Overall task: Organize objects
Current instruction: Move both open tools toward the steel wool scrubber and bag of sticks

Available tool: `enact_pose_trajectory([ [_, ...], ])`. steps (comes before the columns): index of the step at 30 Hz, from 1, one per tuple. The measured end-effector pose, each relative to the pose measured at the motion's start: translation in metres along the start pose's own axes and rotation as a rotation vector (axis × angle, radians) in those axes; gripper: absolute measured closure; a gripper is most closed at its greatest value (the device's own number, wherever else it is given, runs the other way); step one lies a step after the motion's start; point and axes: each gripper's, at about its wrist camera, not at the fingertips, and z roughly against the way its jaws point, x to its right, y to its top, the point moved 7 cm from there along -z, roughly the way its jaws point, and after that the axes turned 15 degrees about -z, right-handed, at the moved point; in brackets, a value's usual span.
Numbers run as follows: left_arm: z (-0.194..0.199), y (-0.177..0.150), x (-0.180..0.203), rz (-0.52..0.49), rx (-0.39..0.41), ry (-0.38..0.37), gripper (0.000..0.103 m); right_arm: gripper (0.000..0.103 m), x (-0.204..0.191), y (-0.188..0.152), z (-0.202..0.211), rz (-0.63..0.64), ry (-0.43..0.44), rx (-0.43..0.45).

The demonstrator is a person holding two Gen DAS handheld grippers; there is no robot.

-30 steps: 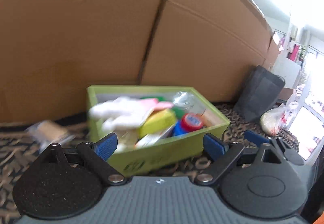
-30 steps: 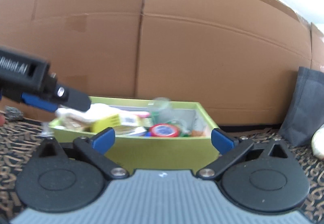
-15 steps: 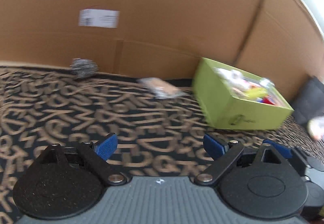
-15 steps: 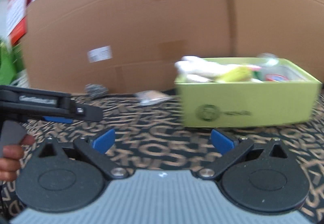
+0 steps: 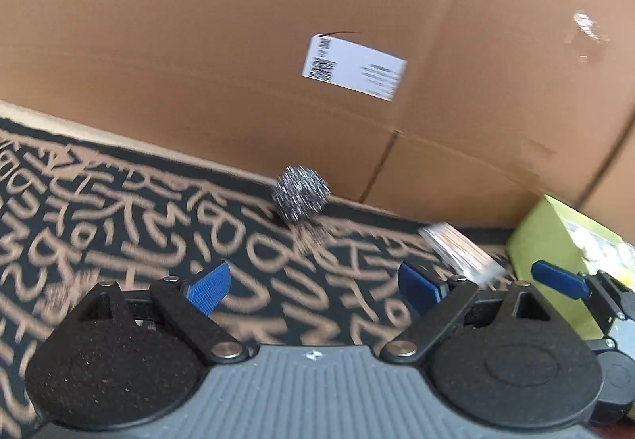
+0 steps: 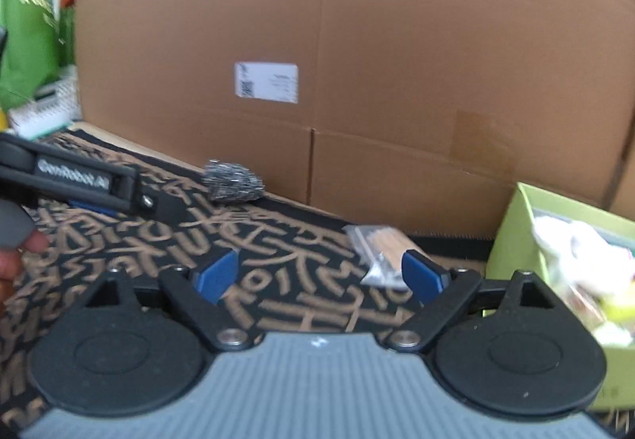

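Observation:
A steel wool ball (image 5: 301, 198) lies on the patterned cloth against the cardboard wall; it also shows in the right wrist view (image 6: 233, 181). A clear packet of wooden sticks (image 5: 460, 250) lies right of it, near the green box (image 5: 555, 236) full of items; the packet (image 6: 379, 246) and box (image 6: 512, 240) show in the right wrist view too. My left gripper (image 5: 313, 284) is open and empty, facing the ball from a distance. My right gripper (image 6: 323, 274) is open and empty, with the packet just beyond its right finger.
A tall cardboard wall (image 5: 278, 42) with a white label (image 5: 353, 66) closes off the back. The black and tan patterned cloth (image 5: 119, 208) covers the surface. Green bags and a white basket (image 6: 43, 101) stand at far left in the right wrist view.
Both grippers have swung left, away from the green box, which has slid to the right edge of both views. The steel wool ball is now near centre. Both stay open.

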Motion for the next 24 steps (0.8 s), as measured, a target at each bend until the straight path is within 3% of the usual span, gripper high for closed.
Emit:
enact_pose_trajectory([
  [5, -0.039, 0.018, -0.004, -0.055, -0.01, 0.003, 0.008, 0.012, 0.025, 0.007, -0.055, 0.011, -0.096, -0.036],
  [12, -0.075, 0.04, -0.001, -0.179, 0.01, 0.058, 0.01, 0.011, 0.052, 0.006, -0.088, -0.099, -0.092, -0.112],
  [13, -0.079, 0.041, -0.001, -0.194, 0.005, 0.065, 0.015, 0.011, 0.054, 0.005, -0.091, -0.108, -0.1, -0.12],
  [15, -0.085, 0.04, 0.0, -0.208, -0.016, 0.054, 0.037, 0.011, 0.061, 0.002, -0.096, -0.131, -0.117, -0.147],
  [16, -0.088, 0.038, -0.001, -0.205, -0.039, 0.043, 0.056, 0.013, 0.064, 0.001, -0.095, -0.163, -0.102, -0.155],
  [17, -0.09, 0.035, -0.002, -0.203, -0.058, 0.033, 0.064, 0.026, 0.067, -0.001, -0.093, -0.216, -0.067, -0.17],
  [18, -0.088, 0.033, -0.002, -0.21, -0.056, 0.032, 0.064, 0.048, 0.066, 0.0, -0.088, -0.216, -0.059, -0.168],
  [21, -0.074, 0.025, 0.004, -0.275, -0.036, 0.047, 0.067, 0.063, 0.057, -0.003, -0.069, -0.183, -0.02, -0.19],
  [24, -0.051, 0.012, 0.013, -0.278, -0.051, -0.017, 0.067, 0.068, 0.048, -0.015, -0.044, -0.161, 0.004, -0.183],
])
